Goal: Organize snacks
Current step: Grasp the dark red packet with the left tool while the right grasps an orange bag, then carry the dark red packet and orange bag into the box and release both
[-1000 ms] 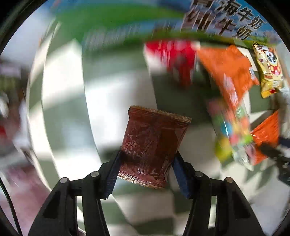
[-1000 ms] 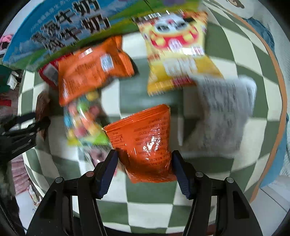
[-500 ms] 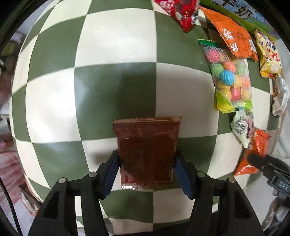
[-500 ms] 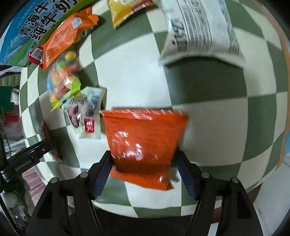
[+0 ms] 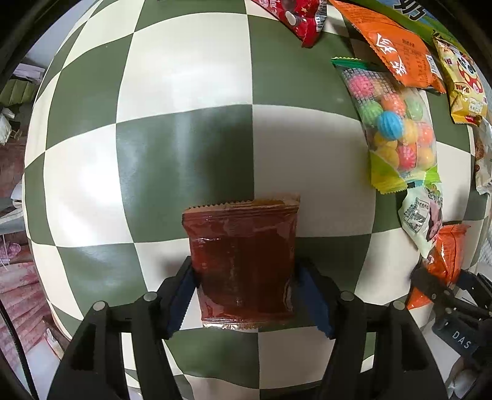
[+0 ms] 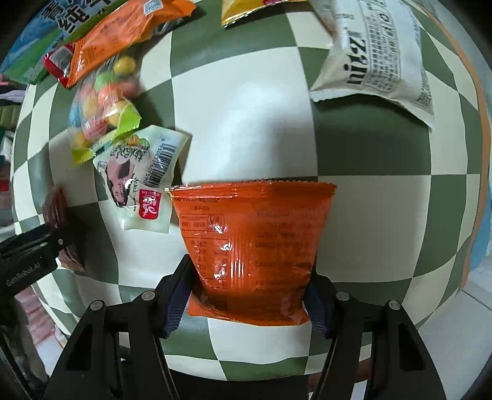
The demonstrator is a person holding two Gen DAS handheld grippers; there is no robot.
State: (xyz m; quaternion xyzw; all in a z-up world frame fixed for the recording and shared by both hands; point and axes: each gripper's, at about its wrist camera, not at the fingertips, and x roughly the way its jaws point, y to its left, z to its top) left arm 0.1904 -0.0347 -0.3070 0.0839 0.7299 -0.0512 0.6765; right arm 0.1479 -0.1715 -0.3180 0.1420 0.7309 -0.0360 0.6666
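Note:
My left gripper (image 5: 246, 295) is shut on a dark brown snack packet (image 5: 243, 258) above the green-and-white checked table (image 5: 184, 154) near its front edge. My right gripper (image 6: 250, 295) is shut on a small orange snack packet (image 6: 252, 246), also over the table's near edge. The orange packet (image 5: 446, 258) and the right gripper show at the right of the left wrist view. The brown packet (image 6: 58, 212) and the left gripper show at the left of the right wrist view.
A bag of coloured candy balls (image 5: 396, 129), a white-green small packet (image 6: 138, 178), a big orange bag (image 5: 396, 52), a red bag (image 5: 298, 18), a yellow bag (image 5: 464, 83) and a white bag (image 6: 375, 58) lie further back. A milk carton box (image 6: 33, 40) stands behind.
Both grippers have pulled back and tilted down toward the table's near edge, each still holding its packet. The snack pile now lies farther away.

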